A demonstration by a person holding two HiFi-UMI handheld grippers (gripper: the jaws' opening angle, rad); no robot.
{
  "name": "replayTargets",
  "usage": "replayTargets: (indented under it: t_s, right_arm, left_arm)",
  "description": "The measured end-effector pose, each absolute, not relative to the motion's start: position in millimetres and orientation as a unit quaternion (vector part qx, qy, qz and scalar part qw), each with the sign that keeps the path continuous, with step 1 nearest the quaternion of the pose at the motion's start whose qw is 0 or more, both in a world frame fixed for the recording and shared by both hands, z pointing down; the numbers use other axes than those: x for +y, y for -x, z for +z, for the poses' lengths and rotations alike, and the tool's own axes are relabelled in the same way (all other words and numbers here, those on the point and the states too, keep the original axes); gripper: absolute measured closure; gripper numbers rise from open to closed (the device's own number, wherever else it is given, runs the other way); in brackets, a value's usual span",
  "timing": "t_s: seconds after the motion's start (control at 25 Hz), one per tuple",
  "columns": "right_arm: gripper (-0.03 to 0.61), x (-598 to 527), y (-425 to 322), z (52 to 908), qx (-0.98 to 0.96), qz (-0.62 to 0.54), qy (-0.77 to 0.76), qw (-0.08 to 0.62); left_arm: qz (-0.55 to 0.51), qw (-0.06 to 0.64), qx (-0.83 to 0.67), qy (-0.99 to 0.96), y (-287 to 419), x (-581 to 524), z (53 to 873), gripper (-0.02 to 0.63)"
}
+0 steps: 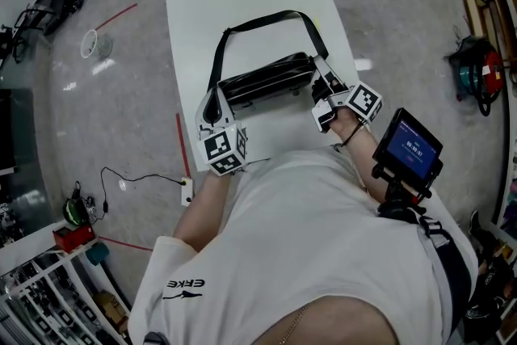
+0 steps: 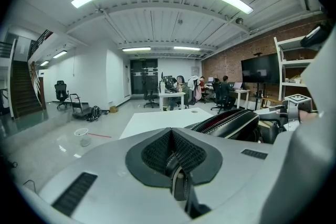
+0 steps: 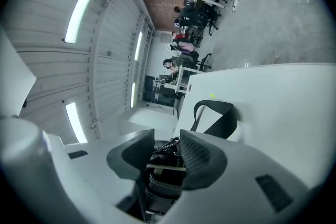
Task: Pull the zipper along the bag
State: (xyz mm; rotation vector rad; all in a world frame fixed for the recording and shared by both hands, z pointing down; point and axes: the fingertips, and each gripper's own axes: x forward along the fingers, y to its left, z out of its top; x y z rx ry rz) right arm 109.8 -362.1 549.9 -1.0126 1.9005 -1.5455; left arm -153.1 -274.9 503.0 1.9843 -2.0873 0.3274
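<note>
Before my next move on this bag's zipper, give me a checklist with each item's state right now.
1. Hold by the left gripper on the bag: ok, jaws shut on a black stitched loop at its end.
2. Grip by the right gripper: not ok, jaws apart; the bag's other end sits between them unpinched.
3. Puller of the zipper located: cannot tell, no view shows it clearly.
4. Bag resting on the table: ok.
5. Path clear of the strap: ok, it loops away across the table behind the bag.
</note>
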Motion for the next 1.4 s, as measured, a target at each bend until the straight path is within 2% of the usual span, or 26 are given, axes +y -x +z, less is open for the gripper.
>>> replayTargets:
  t_s: [0.2, 0.36, 0.72, 0.96, 1.16, 1.4]
  right_arm:
    - [0.440, -365.2, -111.8, 541.6, 0.709, -0.547, 0.375, 0.242]
    - [0.540, -364.4, -112.9, 541.4, 0.716, -0.539, 0.379, 0.231]
    - [0.540, -363.9, -102.5, 536.6, 0.722, -0.550, 0.345, 0.238]
    - [0.566, -363.0, -96.1, 532.0, 0.761, -0.509, 0.361, 0.174]
    - [0.568, -362.4, -99.1, 513.7, 0.785, -0.461, 0.382, 0.161]
    - [0.569, -362.7, -88.6, 501.8, 0.807, -0.419, 0.401, 0.114]
  left_arm:
    - [0.106, 0.121, -0.718, -0.677, 155.0, -274.9, 503.5, 0.611]
    - [0.102, 0.121, -0.719, -0.677, 159.3, -276.1, 500.9, 0.611]
    - [0.102, 0.122, -0.720, -0.676, 156.3, -273.5, 499.8, 0.611]
    - [0.103, 0.118, -0.719, -0.677, 158.2, -272.4, 500.3, 0.611]
    - [0.113, 0.100, -0.712, -0.685, 155.9, -272.9, 498.8, 0.611]
    - [0.118, 0.087, -0.703, -0.695, 155.2, -275.6, 497.5, 0.611]
